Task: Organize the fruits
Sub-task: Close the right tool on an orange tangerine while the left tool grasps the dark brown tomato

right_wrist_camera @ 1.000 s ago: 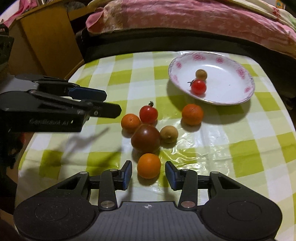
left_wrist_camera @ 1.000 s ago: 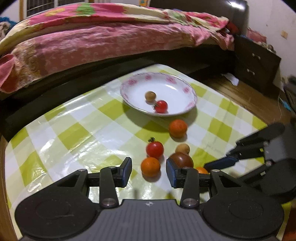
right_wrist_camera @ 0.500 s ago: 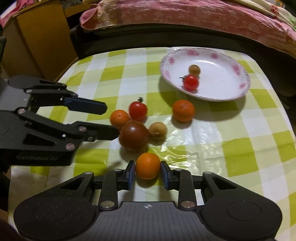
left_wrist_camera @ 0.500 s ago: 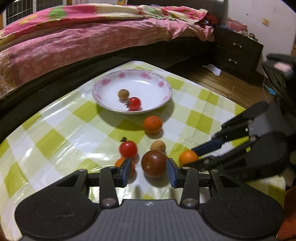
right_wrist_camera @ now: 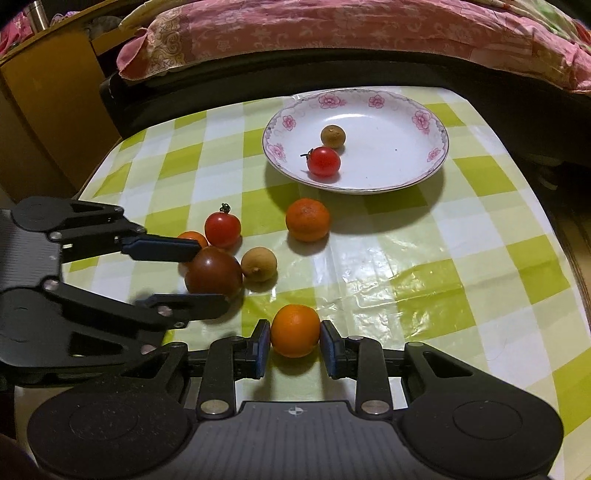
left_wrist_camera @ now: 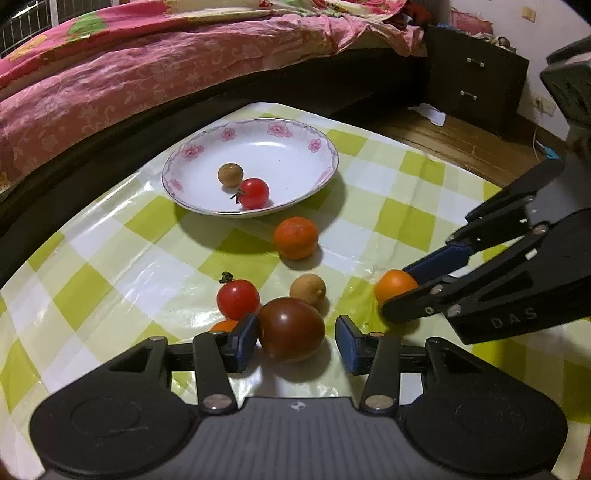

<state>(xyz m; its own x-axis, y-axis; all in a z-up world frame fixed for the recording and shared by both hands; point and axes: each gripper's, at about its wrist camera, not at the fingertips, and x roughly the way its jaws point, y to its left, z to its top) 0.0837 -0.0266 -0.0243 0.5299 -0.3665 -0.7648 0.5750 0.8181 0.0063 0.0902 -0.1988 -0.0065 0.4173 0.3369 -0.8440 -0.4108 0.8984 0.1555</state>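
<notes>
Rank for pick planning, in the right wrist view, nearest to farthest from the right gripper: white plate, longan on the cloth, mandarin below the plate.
From the right gripper:
1. Longan, left, beside the dark tomato.
2. Mandarin, centre.
3. White plate, far right.

On the table [right_wrist_camera: 424,258] a plate [right_wrist_camera: 391,177] sits at the far side toward the bed [right_wrist_camera: 332,33], with a longan [right_wrist_camera: 332,136] and a cherry tomato [right_wrist_camera: 324,161] in it. Just before the plate lies a mandarin [right_wrist_camera: 307,219]. Nearer, a cluster: second tomato [right_wrist_camera: 222,229], second longan [right_wrist_camera: 258,264], big tomato [right_wrist_camera: 213,272] touching. Nearest lies an orange [right_wrist_camera: 295,331]
</notes>
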